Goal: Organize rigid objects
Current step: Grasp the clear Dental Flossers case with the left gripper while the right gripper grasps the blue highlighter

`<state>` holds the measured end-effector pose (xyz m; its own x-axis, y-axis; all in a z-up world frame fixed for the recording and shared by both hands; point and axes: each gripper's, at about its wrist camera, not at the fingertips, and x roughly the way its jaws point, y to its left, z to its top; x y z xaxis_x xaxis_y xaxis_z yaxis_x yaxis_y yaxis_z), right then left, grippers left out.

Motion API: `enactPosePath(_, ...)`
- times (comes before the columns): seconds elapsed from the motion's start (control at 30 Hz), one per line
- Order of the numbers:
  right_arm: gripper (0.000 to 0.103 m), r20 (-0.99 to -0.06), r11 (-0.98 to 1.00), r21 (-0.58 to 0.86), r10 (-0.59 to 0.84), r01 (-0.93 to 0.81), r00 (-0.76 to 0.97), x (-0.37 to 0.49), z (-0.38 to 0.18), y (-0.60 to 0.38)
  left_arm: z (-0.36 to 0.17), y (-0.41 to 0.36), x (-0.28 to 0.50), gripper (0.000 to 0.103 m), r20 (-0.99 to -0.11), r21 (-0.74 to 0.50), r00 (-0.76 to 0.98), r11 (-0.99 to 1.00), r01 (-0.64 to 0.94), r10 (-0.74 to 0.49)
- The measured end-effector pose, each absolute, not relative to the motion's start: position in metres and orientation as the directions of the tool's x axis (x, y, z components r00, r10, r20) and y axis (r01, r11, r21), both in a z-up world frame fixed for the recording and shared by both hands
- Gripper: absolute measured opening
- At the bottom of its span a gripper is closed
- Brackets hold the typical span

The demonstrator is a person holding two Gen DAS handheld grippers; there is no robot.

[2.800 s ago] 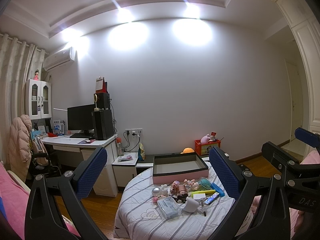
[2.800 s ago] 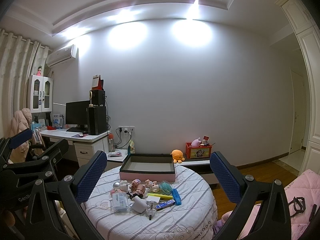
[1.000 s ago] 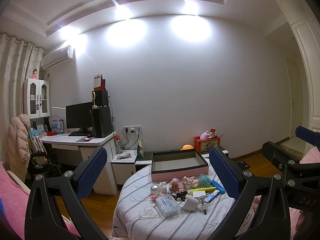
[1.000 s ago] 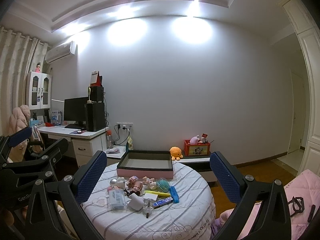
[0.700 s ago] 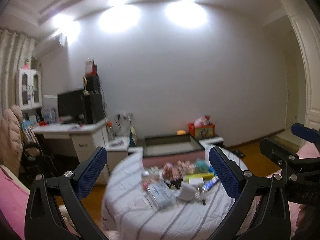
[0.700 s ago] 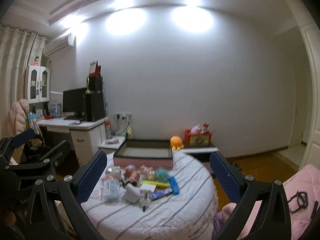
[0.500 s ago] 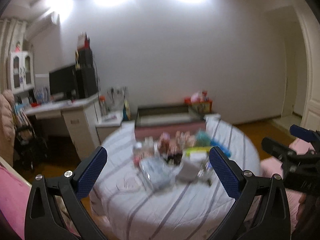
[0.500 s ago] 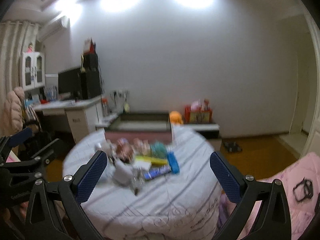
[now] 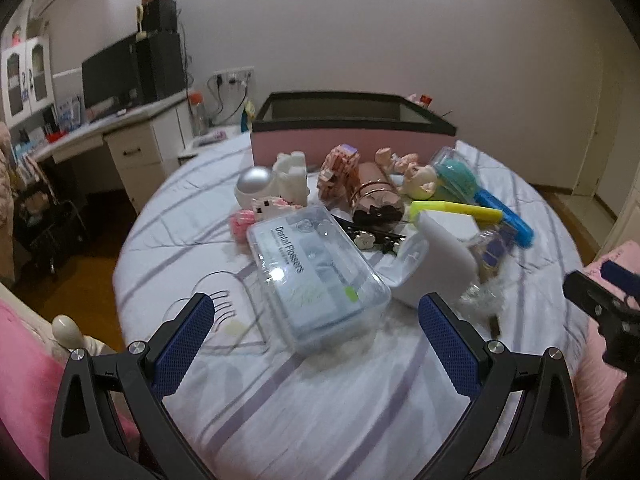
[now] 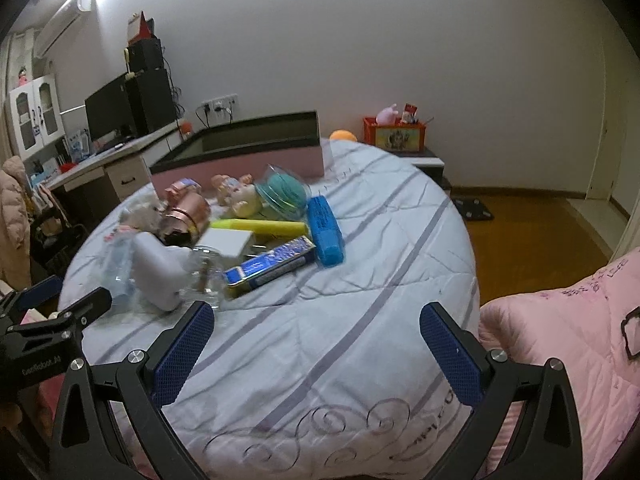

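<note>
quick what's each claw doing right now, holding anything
Left claw: open, holding nothing, over the dental floss box.
Right claw: open, holding nothing, above bare bedspread.

toys, cases (image 9: 318,272) heaped before box (image 9: 344,142)

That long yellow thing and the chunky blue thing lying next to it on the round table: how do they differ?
The yellow bar is slimmer and longer; the blue block is thicker and shorter. The yellow bar looks smooth, while the blue block has a pebbled top face. The yellow bar lies across the table with its left end running behind a white box; the blue block points away towards the pink box, fully exposed. Both lie flat on the striped cloth, ends nearly meeting.
</note>
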<state>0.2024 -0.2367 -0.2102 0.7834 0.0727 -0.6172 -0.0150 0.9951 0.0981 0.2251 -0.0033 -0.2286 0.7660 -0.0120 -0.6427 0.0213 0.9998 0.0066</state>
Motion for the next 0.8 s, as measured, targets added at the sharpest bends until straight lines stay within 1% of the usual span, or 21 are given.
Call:
enactPosePath(0.1,0.103,-0.633,0.994,0.106,0.079,-0.015,0.77,0.217,-0.217,-0.241,-0.236,-0.002,0.242,0.103,-0.659,0.06,0.751,0.998,-0.017,0.052)
enactPosePath(0.23,0.103,-0.652,0.994,0.107,0.081,-0.014,0.754,0.233,-0.225,-0.244,-0.241,0.01,0.251,0.103,-0.682,0.064,0.728,0.997,-0.048,0.079)
enactPosePath(0.3,0.103,-0.662,0.994,0.109,0.082,-0.013,0.745,0.242,-0.229,-0.245,-0.244,0.017,0.25,0.103,-0.687,0.061,0.723,0.997,-0.045,0.074)
enactPosePath(0.5,0.103,-0.668,0.993,0.112,0.096,-0.028,0.737,0.26,-0.234,-0.245,-0.255,0.037,0.258,0.103,-0.715,-0.008,0.698,0.998,-0.068,0.042)
enactPosePath(0.57,0.103,-0.673,0.993,0.109,0.101,-0.037,0.733,0.267,-0.236,-0.246,-0.254,0.036,0.262,0.103,-0.707,0.006,0.706,0.998,-0.056,0.044)
enactPosePath(0.63,0.103,-0.676,0.995,0.098,0.089,-0.031,0.732,0.273,-0.236,-0.248,-0.255,0.032,0.267,0.092,-0.7,0.018,0.714,1.0,-0.02,0.027)
enactPosePath(0.7,0.103,-0.68,0.996,0.087,0.074,-0.02,0.729,0.279,-0.237,-0.252,-0.253,0.03,0.268,0.069,-0.689,0.004,0.725,1.0,0.021,-0.013)
enactPosePath(0.73,0.103,-0.68,0.996,0.085,0.072,-0.02,0.73,0.282,-0.236,-0.254,-0.253,0.028,0.269,0.067,-0.688,0.005,0.726,0.999,0.032,-0.019)
enactPosePath(0.8,0.103,-0.684,0.997,0.077,0.07,-0.024,0.726,0.29,-0.235,-0.256,-0.253,0.026,0.27,0.066,-0.689,0.023,0.725,0.999,0.041,-0.014)
